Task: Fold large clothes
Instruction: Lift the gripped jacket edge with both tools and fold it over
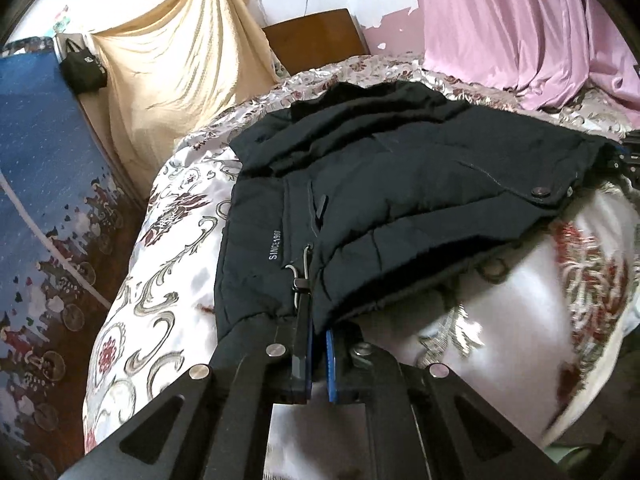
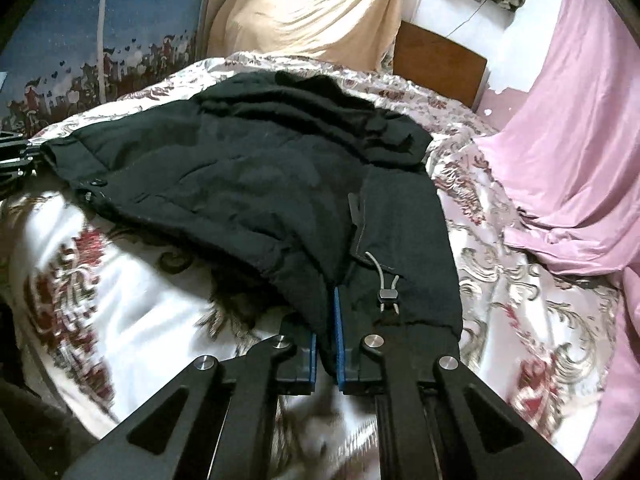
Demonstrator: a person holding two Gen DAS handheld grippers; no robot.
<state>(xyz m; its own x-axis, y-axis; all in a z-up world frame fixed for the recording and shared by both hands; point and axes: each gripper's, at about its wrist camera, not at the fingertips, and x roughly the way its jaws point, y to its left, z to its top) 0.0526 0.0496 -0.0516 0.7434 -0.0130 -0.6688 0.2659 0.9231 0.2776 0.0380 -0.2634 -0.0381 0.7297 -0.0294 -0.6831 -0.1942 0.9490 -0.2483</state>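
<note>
While both tools clamp the hem of a dark padded jacket (image 1: pixel 384 184), the garment lies spread across a floral bedspread (image 1: pixel 160 288) on a bed: the left gripper (image 1: pixel 318 320) has its blue-padded fingers (image 1: pixel 331 360) closed on one bottom corner of the jacket, next to a drawcord toggle (image 1: pixel 301 282) and a small "SINCE 19.." print (image 1: pixel 275 246), and the right gripper (image 2: pixel 326 312) is likewise clenched on the opposite bottom corner, where another toggle (image 2: pixel 386 295) hangs just beside its right finger. Between the two held corners the hem sags in a shallow curve over the bedspread. Each tool shows at the far edge of the other's view, gripping its corner of the hem. From the hem the jacket runs away from the cameras, a snap button (image 1: pixel 540 191) showing on its front and the rumpled collar end lying farthest off. Beyond the bed, a wooden headboard (image 1: pixel 316 38) stands against a white wall with peeling paint, flanked by a cream drape (image 1: pixel 180 52) on one side and a pink drape (image 1: pixel 532 28) on the other; a blue patterned cloth (image 1: pixel 44 152) hangs at the left, with a small black bag (image 1: pixel 84 70) near it
</note>
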